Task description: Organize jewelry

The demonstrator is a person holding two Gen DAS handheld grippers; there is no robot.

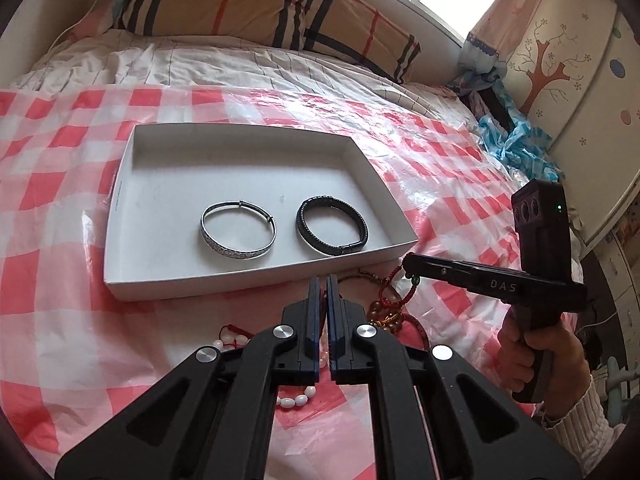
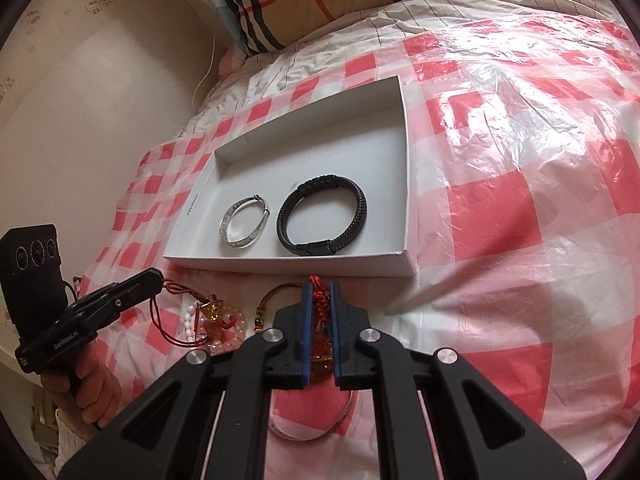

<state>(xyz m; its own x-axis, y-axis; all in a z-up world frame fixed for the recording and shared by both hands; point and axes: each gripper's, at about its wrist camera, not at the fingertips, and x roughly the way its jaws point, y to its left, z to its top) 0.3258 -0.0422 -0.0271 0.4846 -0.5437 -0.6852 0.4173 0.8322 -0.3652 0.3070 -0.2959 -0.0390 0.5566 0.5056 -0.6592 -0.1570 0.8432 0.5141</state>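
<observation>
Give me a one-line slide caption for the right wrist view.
Right gripper shut on a red knotted cord bracelet before a white tray holding a silver bangle and black braided bracelet.

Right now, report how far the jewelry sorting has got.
Done: a silver bangle and a black bracelet lie in the white box. In hand: the right gripper is shut on a red-corded piece; the left gripper on a red cord. Left: the bead bracelets on the checked sheet.
</observation>
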